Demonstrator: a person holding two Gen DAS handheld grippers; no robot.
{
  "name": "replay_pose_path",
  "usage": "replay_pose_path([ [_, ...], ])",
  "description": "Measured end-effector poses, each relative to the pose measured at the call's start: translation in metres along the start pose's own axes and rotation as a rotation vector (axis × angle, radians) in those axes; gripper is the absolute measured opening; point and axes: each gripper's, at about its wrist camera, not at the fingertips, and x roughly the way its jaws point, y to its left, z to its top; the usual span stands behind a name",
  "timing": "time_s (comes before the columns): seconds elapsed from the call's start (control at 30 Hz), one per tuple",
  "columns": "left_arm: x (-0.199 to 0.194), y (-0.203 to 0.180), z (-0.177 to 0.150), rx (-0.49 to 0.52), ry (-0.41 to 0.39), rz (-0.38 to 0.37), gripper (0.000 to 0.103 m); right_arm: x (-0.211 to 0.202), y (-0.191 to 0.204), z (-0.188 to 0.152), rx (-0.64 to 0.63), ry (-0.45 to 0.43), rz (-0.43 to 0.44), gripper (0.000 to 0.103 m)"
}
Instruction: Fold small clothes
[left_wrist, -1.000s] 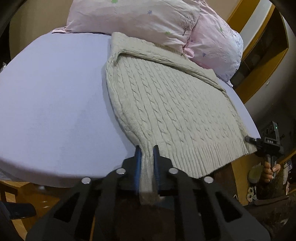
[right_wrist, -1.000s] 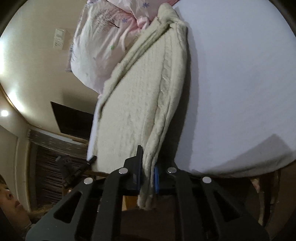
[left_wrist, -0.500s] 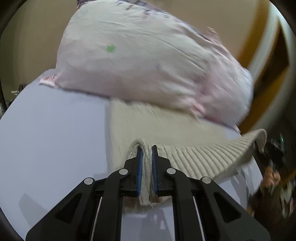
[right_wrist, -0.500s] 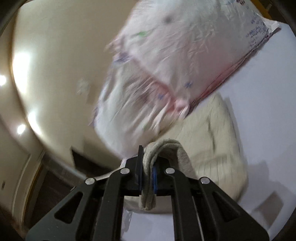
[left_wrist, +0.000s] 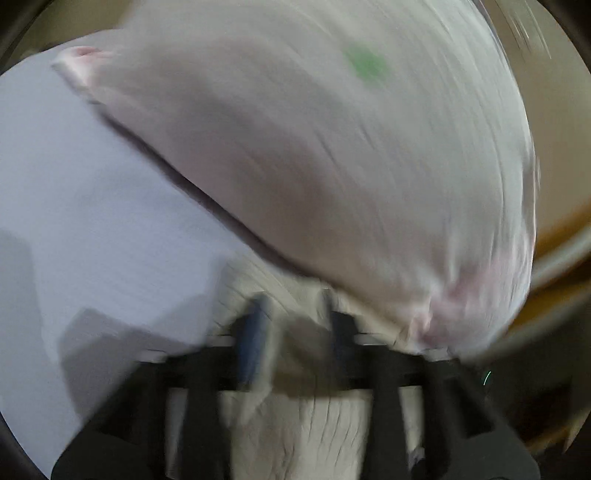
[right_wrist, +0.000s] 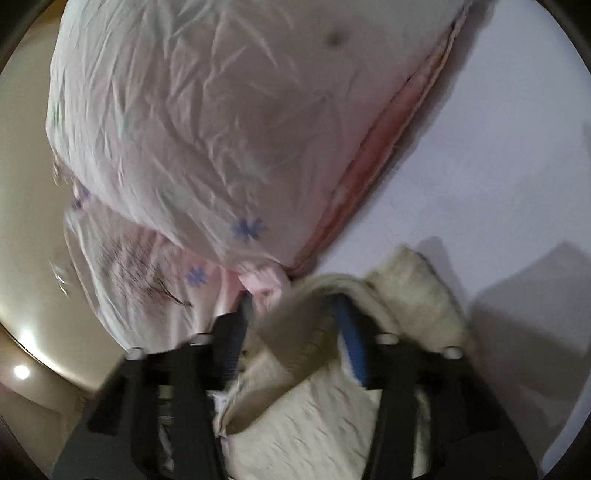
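Heavily motion-blurred throughout. Left gripper (left_wrist: 295, 328) at 6 o'clock, jaws spread apart, blue pad on the 7 o'clock side. Cream knit sweater (left_wrist: 306, 424) bunched between and below the jaws, ribbed edge showing near centre-bottom; whether any cloth is actually pinched, impossible to tell. Pale pink pillow (left_wrist: 314, 155) filling 12 to 4 o'clock, green spot toward 1 o'clock, lower edge touching the sweater. Lavender bed sheet (left_wrist: 81, 206) from 8 to 10 o'clock, shadowed near the gripper.
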Motion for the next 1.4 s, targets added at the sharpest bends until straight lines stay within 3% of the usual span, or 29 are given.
replay_pose_path([
  [0.03,-0.01,0.005,0.005,-0.027,-0.053,0.01,0.082,-0.002,0.005,-0.001,-0.017,-0.008,0.005,0.067],
  [0.1,-0.028,0.012,0.008,-0.047,-0.102,-0.003,0.082,-0.013,0.017,-0.006,-0.074,-0.034,-0.015,0.078],
  [0.33,-0.028,-0.004,-0.038,0.16,0.1,0.013,0.082,-0.065,0.015,-0.037,-0.226,-0.121,0.016,0.092],
  [0.43,-0.009,-0.01,-0.053,0.232,0.189,0.061,0.082,-0.067,0.001,-0.041,-0.222,-0.126,0.005,0.093],
  [0.53,0.006,-0.016,-0.064,0.266,0.223,0.109,0.081,-0.057,0.005,-0.043,-0.217,-0.102,0.012,0.093],
  [0.6,0.011,-0.02,-0.065,0.276,0.207,0.127,0.073,-0.056,0.011,-0.046,-0.251,-0.106,0.012,0.093],
  [0.7,0.015,-0.012,-0.058,0.189,0.174,0.135,0.034,-0.052,0.012,-0.047,-0.251,-0.072,0.045,0.093],
  [0.73,0.017,-0.004,-0.054,0.131,0.185,0.102,0.018,-0.051,0.011,-0.047,-0.24,-0.059,0.061,0.093],
  [0.77,0.018,0.008,-0.051,0.052,0.195,0.046,0.017,-0.051,0.01,-0.047,-0.231,-0.049,0.074,0.093],
  [0.87,0.013,0.004,-0.05,0.034,0.196,0.018,0.014,-0.053,0.009,-0.045,-0.215,-0.036,0.104,0.093],
  [0.97,-0.004,-0.018,-0.05,-0.036,0.188,-0.135,0.014,-0.059,0.013,-0.044,-0.215,-0.04,0.138,0.093],
  [1.07,-0.011,-0.08,-0.058,0.005,0.155,-0.245,0.014,-0.066,0.02,-0.043,-0.242,-0.056,0.155,0.093],
  [1.17,0.008,-0.145,-0.078,0.014,0.179,-0.382,0.014,-0.075,0.029,-0.042,-0.294,-0.092,0.124,0.093],
  [1.27,0.064,-0.206,-0.116,0.046,0.276,-0.475,0.014,-0.089,0.034,-0.038,-0.372,-0.176,0.03,0.093],
  [1.33,0.118,-0.231,-0.145,0.033,0.392,-0.473,0.014,-0.096,0.032,-0.034,-0.395,-0.218,-0.022,0.093],
  [1.4,0.174,-0.246,-0.175,0.001,0.563,-0.442,0.015,-0.103,0.027,-0.027,-0.397,-0.245,-0.073,0.093],
])
